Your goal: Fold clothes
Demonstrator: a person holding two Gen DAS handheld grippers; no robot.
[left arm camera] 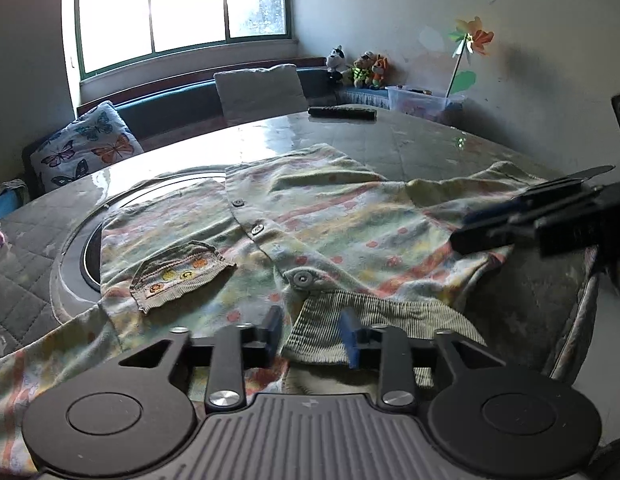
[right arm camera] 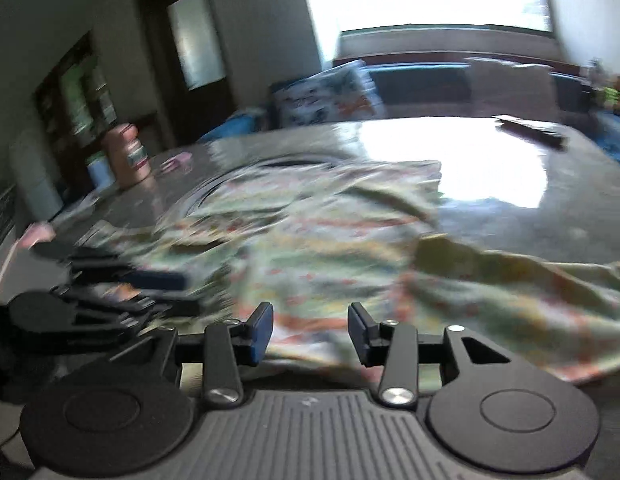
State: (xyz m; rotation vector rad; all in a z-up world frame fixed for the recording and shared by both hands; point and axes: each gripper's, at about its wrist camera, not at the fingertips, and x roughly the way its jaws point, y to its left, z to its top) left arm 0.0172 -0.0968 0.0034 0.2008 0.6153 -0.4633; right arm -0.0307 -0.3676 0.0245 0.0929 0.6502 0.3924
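Note:
A pale green child's shirt point(left arm camera: 329, 216) with orange and yellow print, buttons, a corduroy pocket point(left arm camera: 182, 272) and a corduroy collar point(left arm camera: 369, 320) lies spread on the round table point(left arm camera: 409, 140). My left gripper point(left arm camera: 311, 336) is open at the near edge, its blue pads apart, with the collar lying between and under them. My right gripper point(left arm camera: 509, 220) reaches in from the right over the shirt's shoulder. In the blurred right wrist view, my right gripper point(right arm camera: 310, 332) stands open over the shirt point(right arm camera: 329, 248). The left gripper point(right arm camera: 150, 280) shows at the left.
A dark remote point(left arm camera: 341, 113) lies at the table's far edge, and a round inset point(left arm camera: 78, 248) sits under the shirt's left side. Behind are a chair back point(left arm camera: 260, 88), a butterfly cushion point(left arm camera: 86, 144), plush toys point(left arm camera: 361, 68) and a plastic box point(left arm camera: 421, 102). A pink bottle point(right arm camera: 128, 156) stands far left.

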